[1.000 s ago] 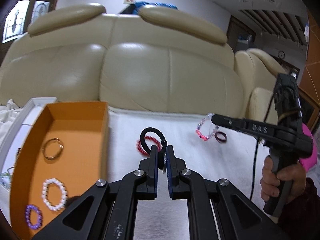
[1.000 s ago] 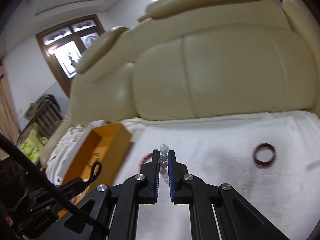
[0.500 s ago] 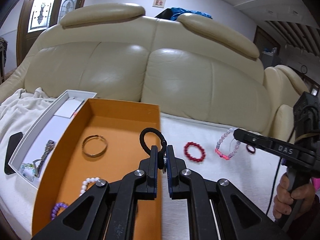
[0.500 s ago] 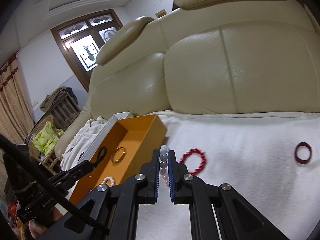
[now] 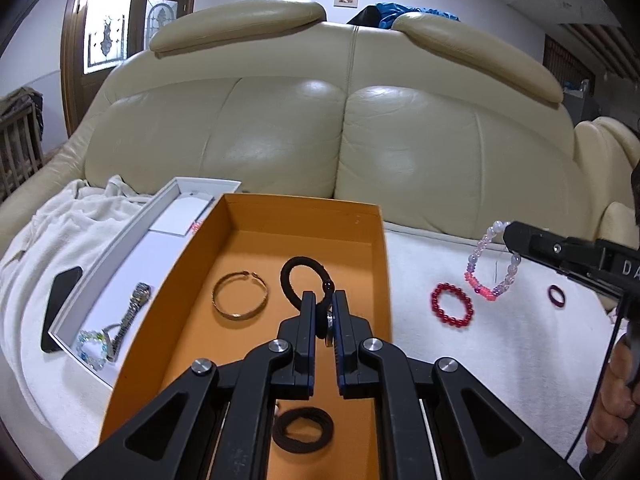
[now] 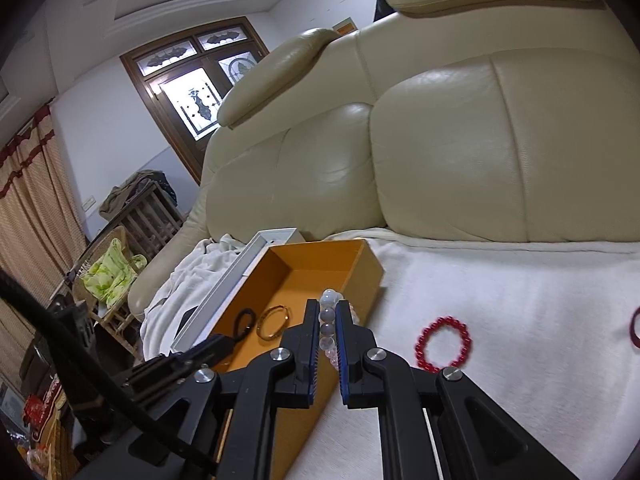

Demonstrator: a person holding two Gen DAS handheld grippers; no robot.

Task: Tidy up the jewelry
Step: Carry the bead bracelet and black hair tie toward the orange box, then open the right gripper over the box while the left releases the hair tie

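An orange box sits on the white cloth over the sofa seat. My left gripper hangs above the box, shut on a black hair tie that loops up from its tips. Inside the box lie a gold bangle and another black hair tie. My right gripper is shut on a pale pink and lilac bead bracelet, held over the cloth by the box's right wall. A red bead bracelet and a dark purple ring lie on the cloth.
A white tray left of the box holds a watch and a green-blue bead bracelet. A black phone lies on the blanket at far left. The cream sofa back rises behind. A person's hand grips the right tool.
Both grippers have swung left. The left one with the hair tie now hangs over the orange box; the right one has carried the pale bracelet up to the box's right wall.
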